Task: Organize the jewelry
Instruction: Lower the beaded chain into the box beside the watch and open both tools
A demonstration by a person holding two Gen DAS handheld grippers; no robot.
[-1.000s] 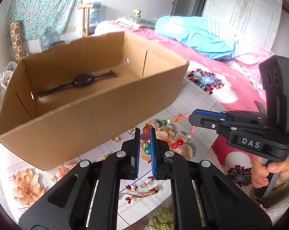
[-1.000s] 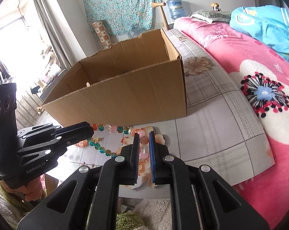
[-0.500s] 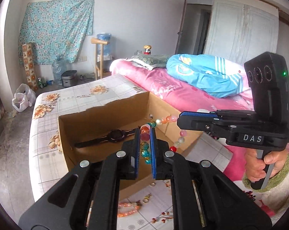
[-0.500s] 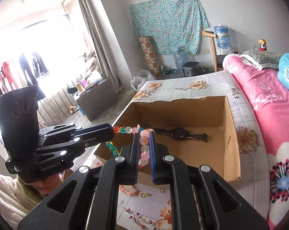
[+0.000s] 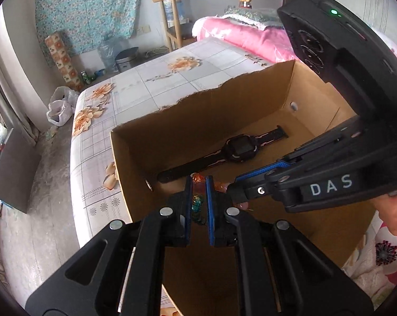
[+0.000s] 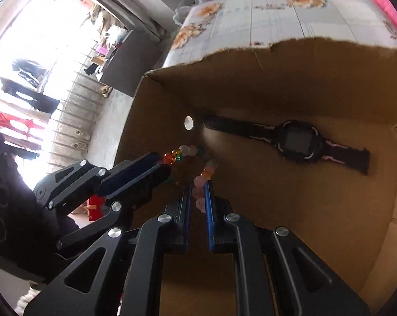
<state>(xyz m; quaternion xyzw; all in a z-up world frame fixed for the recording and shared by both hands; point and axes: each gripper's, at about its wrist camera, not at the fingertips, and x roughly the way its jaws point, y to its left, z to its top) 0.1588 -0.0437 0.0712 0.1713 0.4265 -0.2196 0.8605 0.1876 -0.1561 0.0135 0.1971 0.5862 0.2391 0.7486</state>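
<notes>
A string of coloured beads [image 5: 197,204] hangs between my two grippers inside an open cardboard box [image 5: 198,115]. My left gripper [image 5: 198,184] is shut on its orange and teal beads. My right gripper [image 6: 197,187] is shut on its pale pink beads [image 6: 202,180]; the rest of the strand [image 6: 184,152] loops across to the left gripper [image 6: 160,162]. In the left wrist view the right gripper [image 5: 232,188] comes in from the right. A black watch with pink trim [image 5: 235,150] lies flat on the box floor, also in the right wrist view [image 6: 296,142].
The box stands on a bed with a floral tiled sheet [image 5: 156,81]. A pink blanket [image 5: 240,36] lies at the far right. A wooden chair [image 5: 172,23] and a plastic bag [image 5: 58,105] stand on the floor beyond the bed. Box walls [image 6: 304,79] surround both grippers.
Both grippers have carried the bead string up off the sheet, over the front wall, and down into the box, close above its floor near the watch.
</notes>
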